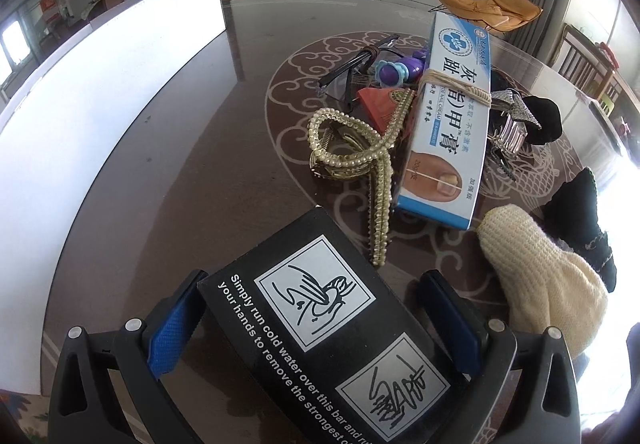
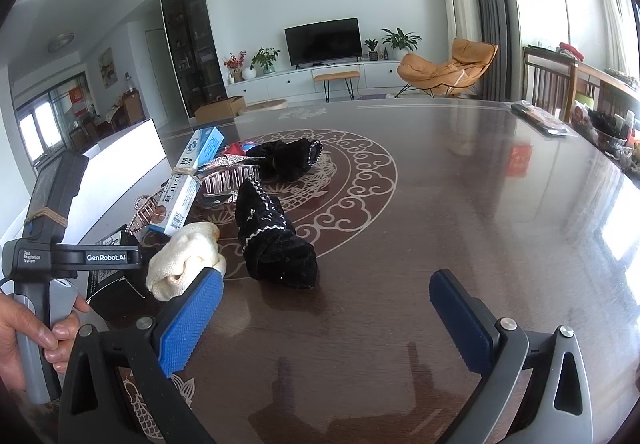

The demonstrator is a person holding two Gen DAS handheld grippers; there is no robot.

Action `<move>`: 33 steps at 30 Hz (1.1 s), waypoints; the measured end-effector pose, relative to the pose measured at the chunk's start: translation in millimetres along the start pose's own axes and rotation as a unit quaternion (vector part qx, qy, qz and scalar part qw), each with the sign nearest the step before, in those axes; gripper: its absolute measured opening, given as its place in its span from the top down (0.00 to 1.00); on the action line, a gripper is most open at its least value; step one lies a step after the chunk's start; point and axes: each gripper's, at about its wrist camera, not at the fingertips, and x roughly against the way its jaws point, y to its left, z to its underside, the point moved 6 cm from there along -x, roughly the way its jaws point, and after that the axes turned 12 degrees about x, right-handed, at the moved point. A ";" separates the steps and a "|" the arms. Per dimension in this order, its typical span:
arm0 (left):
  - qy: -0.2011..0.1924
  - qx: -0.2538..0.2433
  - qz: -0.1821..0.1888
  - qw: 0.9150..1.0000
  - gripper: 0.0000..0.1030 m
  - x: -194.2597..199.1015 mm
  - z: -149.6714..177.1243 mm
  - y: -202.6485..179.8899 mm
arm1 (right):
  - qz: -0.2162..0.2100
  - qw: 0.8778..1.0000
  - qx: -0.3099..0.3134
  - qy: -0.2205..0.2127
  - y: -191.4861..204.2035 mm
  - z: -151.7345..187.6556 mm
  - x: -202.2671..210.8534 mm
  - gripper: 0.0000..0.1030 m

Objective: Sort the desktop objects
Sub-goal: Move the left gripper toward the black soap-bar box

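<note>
My left gripper [image 1: 312, 324] stands open low over the dark table [image 1: 192, 172]. A black box [image 1: 320, 316] with white printed instructions lies askew between its blue pads. Just beyond it is a pile: a gold beaded hair clip [image 1: 352, 152], a blue-and-white ointment carton [image 1: 448, 124] tied with string, a red packet [image 1: 380, 104], a purple toy [image 1: 396, 72], glasses [image 1: 352, 64] and a silver hair claw [image 1: 512, 128]. My right gripper [image 2: 326, 316] is open over bare table, with nothing between its fingers. A cream knitted piece [image 2: 184, 256] and a black velvet piece [image 2: 276, 244] lie just ahead of it.
A white panel [image 1: 100, 124] runs along the table's left side. A second black velvet piece [image 2: 292, 160] lies further back. A hand [image 2: 24, 332] holds the left gripper's handle. A dark flat object [image 2: 540, 120] sits at the far right edge. The table's right half [image 2: 460, 224] is bare.
</note>
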 end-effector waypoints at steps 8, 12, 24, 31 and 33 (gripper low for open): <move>0.010 -0.019 0.009 1.000 0.00 3.3 0.9 17.8 | 0.000 1.000 0.000 0.001 -0.2 0.1 -0.2 0.00; 0.020 -0.022 0.008 1.000 0.00 1.7 -1.9 17.9 | 0.000 1.000 0.000 0.000 -0.2 0.1 0.0 0.00; 0.018 -0.027 0.048 0.998 0.00 20.0 -0.3 23.1 | 0.000 1.000 -0.001 0.000 -0.5 2.1 -0.3 0.00; 0.012 -0.034 0.067 0.997 0.00 40.7 10.2 30.4 | 0.000 1.000 -0.001 0.000 -0.6 2.0 -0.2 0.00; 0.014 -0.036 0.071 0.997 0.00 42.8 16.1 30.6 | 0.000 1.000 -0.001 0.000 -0.7 2.0 -0.2 0.00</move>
